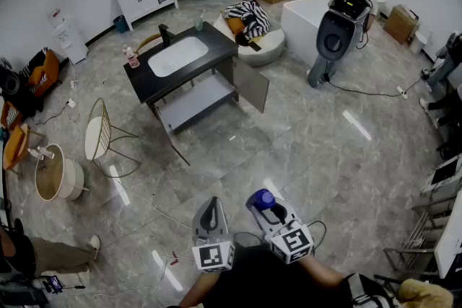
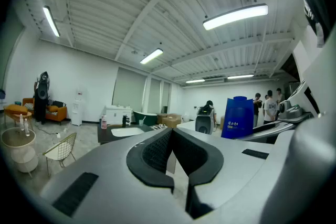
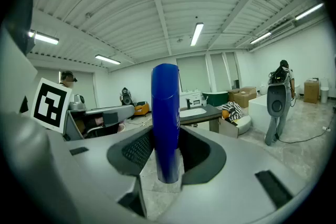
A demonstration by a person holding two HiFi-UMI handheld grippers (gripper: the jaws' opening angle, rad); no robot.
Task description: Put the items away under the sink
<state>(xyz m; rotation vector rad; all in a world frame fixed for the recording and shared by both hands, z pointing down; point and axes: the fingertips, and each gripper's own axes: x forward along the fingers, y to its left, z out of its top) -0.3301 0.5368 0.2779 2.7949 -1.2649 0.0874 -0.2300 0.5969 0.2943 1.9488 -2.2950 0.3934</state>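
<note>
Your right gripper (image 3: 167, 153) is pinching a tall blue bottle (image 3: 166, 123). The bottle stands straight up between the two black pads, and one pad presses on each side of it. The bottom of the bottle sits down in the gap between the jaws. Its round top sticks up high above them.

In the head view you hold the right gripper (image 1: 260, 204) low in front of you, over the grey floor (image 1: 310, 148). The blue bottle (image 1: 266, 198) shows at the front end of the gripper.

Your left gripper (image 2: 172, 136) has nothing in it. Its jaws are pressed together at the tips. It sits just beside the right gripper, on the left (image 1: 211, 204). Seen from the left gripper, the blue bottle (image 2: 237, 118) is off to the right, apart from those jaws.

The sink (image 1: 177, 55) is well apart from both grippers, across the floor. It is set in a dark worktop (image 1: 219, 38). A pink bottle (image 1: 131, 58) stands at the left corner of the worktop, and a black tap (image 1: 164, 33) stands at its back edge. Under the worktop a door (image 1: 250, 85) hangs open, and a grey shelf (image 1: 198, 101) shows below the sink.
</note>
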